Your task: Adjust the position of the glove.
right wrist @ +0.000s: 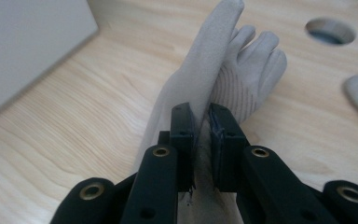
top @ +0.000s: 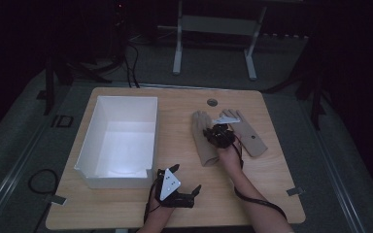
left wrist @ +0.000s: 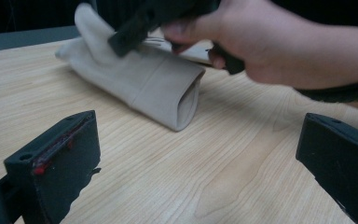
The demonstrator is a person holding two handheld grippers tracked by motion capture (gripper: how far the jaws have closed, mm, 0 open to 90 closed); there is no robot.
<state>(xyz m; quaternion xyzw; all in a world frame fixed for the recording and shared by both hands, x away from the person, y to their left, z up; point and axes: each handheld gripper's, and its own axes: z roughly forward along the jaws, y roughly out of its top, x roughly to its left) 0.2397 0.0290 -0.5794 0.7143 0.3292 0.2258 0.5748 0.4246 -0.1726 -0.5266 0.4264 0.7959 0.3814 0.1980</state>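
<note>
Two beige gloves are lying on the right half of the worktop [top: 126,213], long axes running near to far, fingers pointing far. The left glove [top: 203,138] is sitting pinched in the right gripper [right wrist: 204,135], whose jaws are clamping a raised fold of its fabric. The second glove [top: 249,133] is lying just right of it, apparently untouched. The left gripper [top: 184,180] is resting with jaws spread wide and empty at the near edge, beside the white box [top: 85,145]. The right hand is nearer.
</note>
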